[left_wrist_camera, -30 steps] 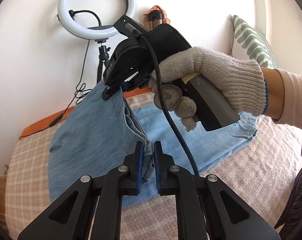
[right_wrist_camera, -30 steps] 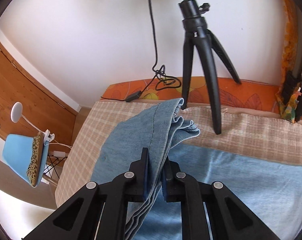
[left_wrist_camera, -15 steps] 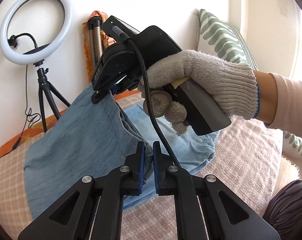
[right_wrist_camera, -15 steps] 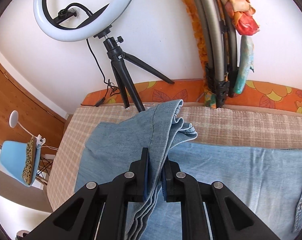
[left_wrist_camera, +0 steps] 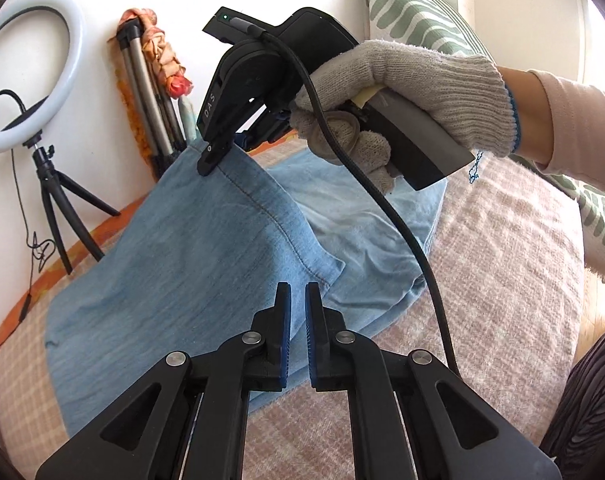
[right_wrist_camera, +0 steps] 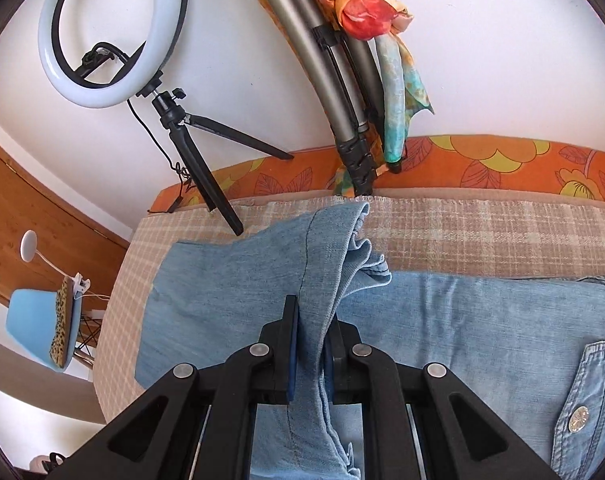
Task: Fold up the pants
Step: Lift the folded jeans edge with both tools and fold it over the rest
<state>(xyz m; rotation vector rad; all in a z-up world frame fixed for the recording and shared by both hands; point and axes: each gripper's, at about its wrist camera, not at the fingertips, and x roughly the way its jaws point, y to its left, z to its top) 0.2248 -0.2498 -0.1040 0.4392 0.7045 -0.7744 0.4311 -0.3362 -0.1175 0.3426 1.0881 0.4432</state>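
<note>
The pants (left_wrist_camera: pixel 174 264), light blue denim, lie spread across a bed covered by a beige checked blanket (left_wrist_camera: pixel 502 248), with the leg end lifted and doubled back over the rest. In the right wrist view the waist part with a button pocket (right_wrist_camera: pixel 582 392) lies flat to the right. The raised hem edge runs from the right gripper (right_wrist_camera: pixel 308 344), whose jaws are pinched tight on several layers of denim, toward the left gripper (left_wrist_camera: pixel 296 320). The left jaws stand a narrow gap apart with nothing visibly between them; the hem corner (left_wrist_camera: pixel 326 272) hangs just beyond their tips. A gloved hand (left_wrist_camera: pixel 402 92) holds the right gripper tilted down from above, a black cable (left_wrist_camera: pixel 382 200) trailing from it. Bare blanket shows to the right of the pants and along the near edge. At the far edge by the wall stand a ring light (right_wrist_camera: pixel 110 36) on its small tripod and a folded grey tripod (right_wrist_camera: pixel 342 92) wrapped in a scarf. A leaf-patterned pillow (left_wrist_camera: pixel 422 12) sits behind the hand.
</note>
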